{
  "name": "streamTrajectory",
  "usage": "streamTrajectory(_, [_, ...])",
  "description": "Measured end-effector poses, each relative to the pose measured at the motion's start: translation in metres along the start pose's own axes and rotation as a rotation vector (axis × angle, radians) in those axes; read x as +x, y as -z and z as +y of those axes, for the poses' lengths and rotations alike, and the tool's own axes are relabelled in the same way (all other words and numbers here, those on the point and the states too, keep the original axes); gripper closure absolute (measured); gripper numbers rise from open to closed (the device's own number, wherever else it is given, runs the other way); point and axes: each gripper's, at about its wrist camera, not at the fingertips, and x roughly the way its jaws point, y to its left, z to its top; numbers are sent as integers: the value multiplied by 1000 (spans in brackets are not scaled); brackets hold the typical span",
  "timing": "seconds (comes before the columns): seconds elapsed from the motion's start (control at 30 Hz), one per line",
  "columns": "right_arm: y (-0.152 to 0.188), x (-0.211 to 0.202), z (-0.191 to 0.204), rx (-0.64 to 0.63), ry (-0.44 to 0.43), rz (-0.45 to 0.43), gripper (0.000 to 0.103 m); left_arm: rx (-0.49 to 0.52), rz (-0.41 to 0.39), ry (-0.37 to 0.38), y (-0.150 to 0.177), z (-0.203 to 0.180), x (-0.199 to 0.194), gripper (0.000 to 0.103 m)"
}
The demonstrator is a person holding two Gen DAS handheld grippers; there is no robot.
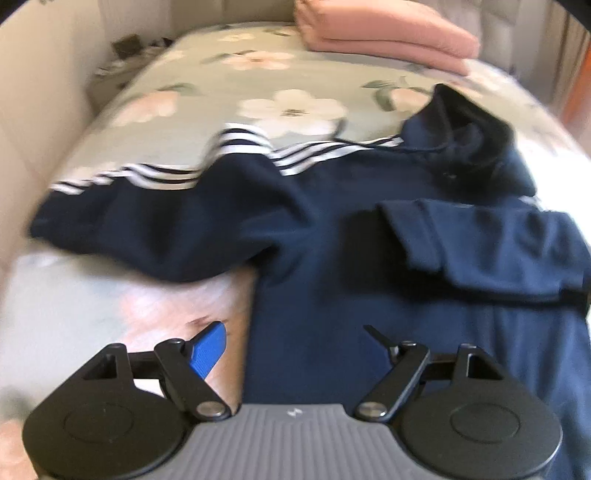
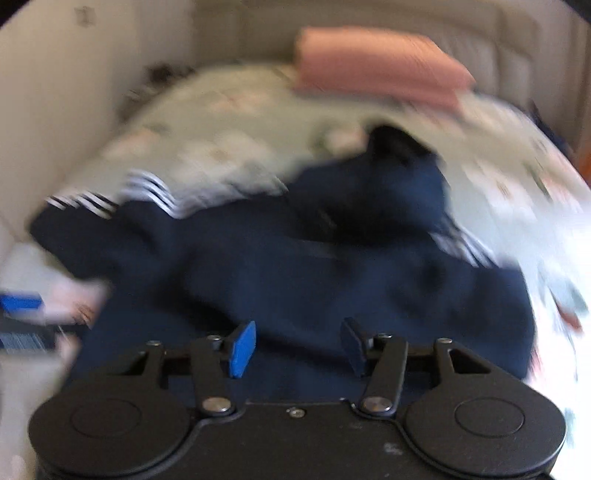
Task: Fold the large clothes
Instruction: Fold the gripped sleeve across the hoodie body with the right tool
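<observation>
A navy hoodie [image 1: 325, 236] with white sleeve stripes lies flat on the floral bed sheet [image 1: 207, 77]. Its left sleeve [image 1: 122, 206] stretches out to the left; the right sleeve [image 1: 480, 240] is folded across the chest; the hood [image 1: 469, 136] lies at the top right. My left gripper [image 1: 291, 347] is open and empty above the hoodie's lower left edge. In the blurred right wrist view the hoodie [image 2: 295, 266] fills the middle, and my right gripper [image 2: 299, 347] is open and empty above its lower body. The left gripper's blue finger [image 2: 20, 302] shows at the left edge.
A folded pink blanket [image 1: 384, 33] lies at the head of the bed, also in the right wrist view [image 2: 376, 66]. A pale wall [image 1: 40, 92] runs along the bed's left side. A padded headboard [image 2: 498, 48] stands behind.
</observation>
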Motion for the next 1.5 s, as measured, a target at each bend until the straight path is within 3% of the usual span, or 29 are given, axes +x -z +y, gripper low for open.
streamTrajectory(0.1, [15,7,-27,56,57,37,39,-66,32,140,-17,-5,35,23])
streamTrajectory(0.17, [22,11,-38,78,76,46,39,-166,58,226,-30,-5,61,24])
streamTrajectory(0.23, [26,17,-41,100,77,49,39,-246,83,287,-37,-5,80,29])
streamTrajectory(0.27, [25,19,-39,109,69,49,39,-284,87,309,-40,-5,88,37])
streamTrajectory(0.43, [19,33,-40,122,44,46,39,-292,117,337,-49,-19,115,38])
streamTrajectory(0.6, [9,43,-40,108,54,32,39,-243,79,334,-55,-36,123,41])
streamTrajectory(0.67, [6,50,-40,110,59,27,39,-208,67,323,-58,-46,126,51])
streamTrajectory(0.77, [1,61,-40,119,61,31,39,-131,35,279,-60,-62,123,94])
streamTrajectory(0.8, [0,65,-40,121,61,33,39,-122,21,280,-60,-65,121,96])
streamTrajectory(0.9, [-5,71,-40,121,67,36,39,-97,-46,259,-65,-68,107,97])
streamTrajectory(1.03, [-13,69,-36,110,54,16,39,-130,-184,287,-85,-43,63,97])
streamTrajectory(1.17, [-22,65,-28,114,32,-6,39,-124,-336,207,-102,-3,12,97])
streamTrajectory(1.23, [-25,68,-22,111,13,-10,39,-81,-283,149,-106,11,22,94])
streamTrajectory(1.3, [-27,74,-16,100,14,-2,39,-23,-111,84,-103,17,61,87])
streamTrajectory(1.37, [-29,78,-13,81,38,3,39,24,14,-44,-90,21,90,83])
streamTrajectory(1.47, [-31,79,-11,40,90,-19,39,-29,-84,-86,-70,35,64,79])
streamTrajectory(1.5, [-32,81,-12,28,106,-18,45,-47,-125,-86,-65,40,52,73])
